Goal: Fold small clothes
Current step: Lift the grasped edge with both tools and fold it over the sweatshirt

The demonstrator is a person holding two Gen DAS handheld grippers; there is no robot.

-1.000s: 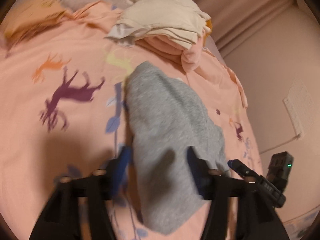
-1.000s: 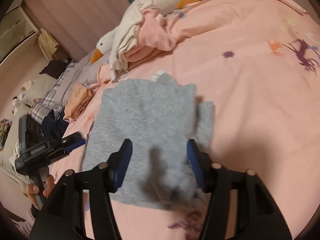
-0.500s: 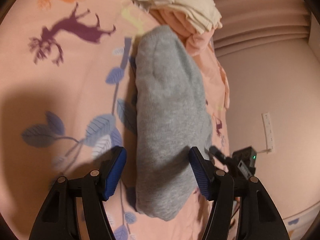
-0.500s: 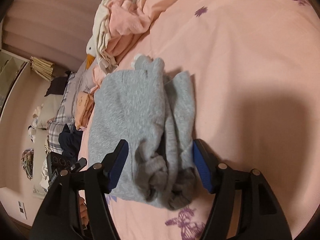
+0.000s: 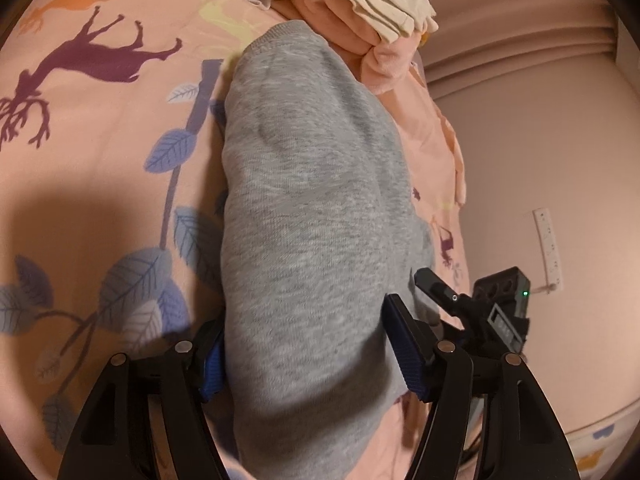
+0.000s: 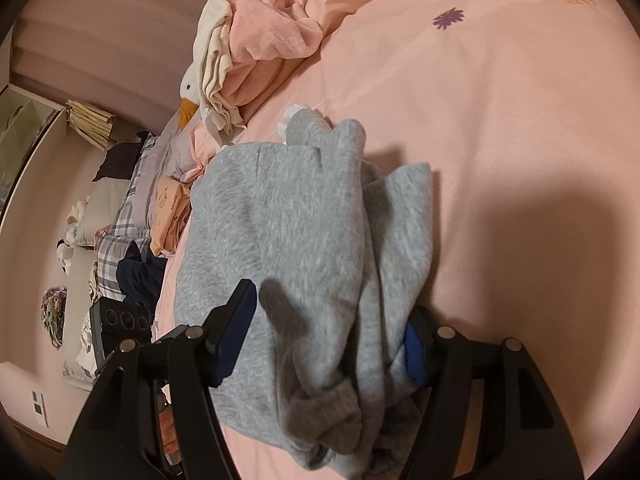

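The left gripper (image 5: 308, 354) and the right gripper (image 6: 324, 336) each straddle 1 end of the folded grey garment (image 5: 308, 216) on the pink bedsheet (image 5: 100, 184). Their jaws have just been opening; whether the pads press the cloth, I cannot tell. Beyond the garment lies a heap of cream and pink clothes (image 6: 256, 48).

No legible text anywhere
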